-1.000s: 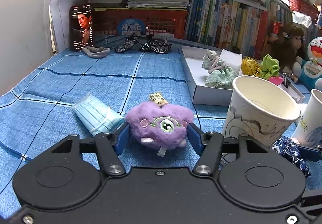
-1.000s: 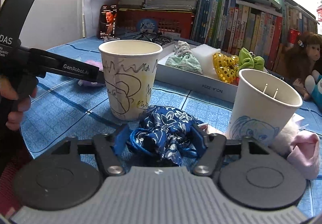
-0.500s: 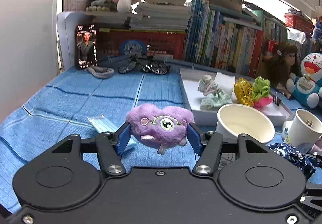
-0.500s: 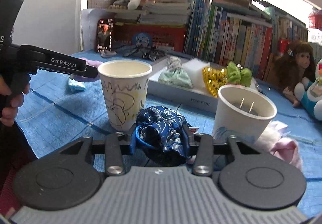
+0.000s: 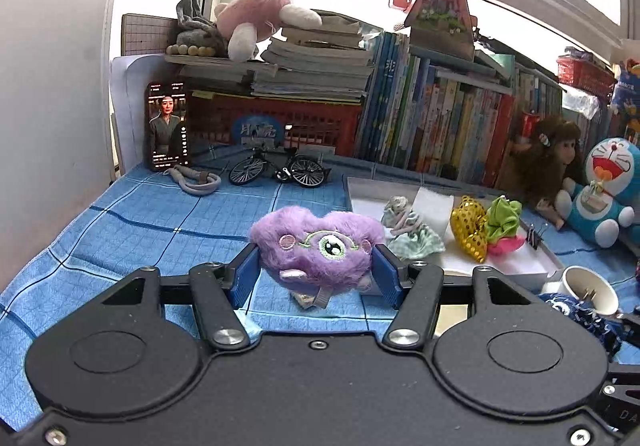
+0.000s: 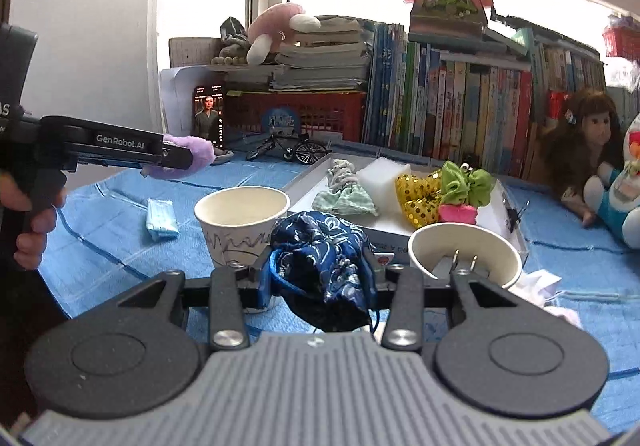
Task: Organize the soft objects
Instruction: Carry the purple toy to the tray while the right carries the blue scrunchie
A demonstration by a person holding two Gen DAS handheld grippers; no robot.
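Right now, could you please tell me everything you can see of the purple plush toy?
The purple plush toy is a small, fuzzy, heart-like lump with one embroidered green-rimmed eye, pink patches and a grey loop hanging below with a tag. It is clamped by its sides between the blue pads of the left hand-held gripper, eye facing the camera, lifted clear of the blue checked cloth. Nothing else touches it.

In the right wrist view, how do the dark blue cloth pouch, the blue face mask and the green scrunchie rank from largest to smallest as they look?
1. Dark blue cloth pouch, though it is nearest the camera, so it looks enlarged.
2. Green scrunchie.
3. Blue face mask; close to the scrunchie in apparent size, so this order is unsure.
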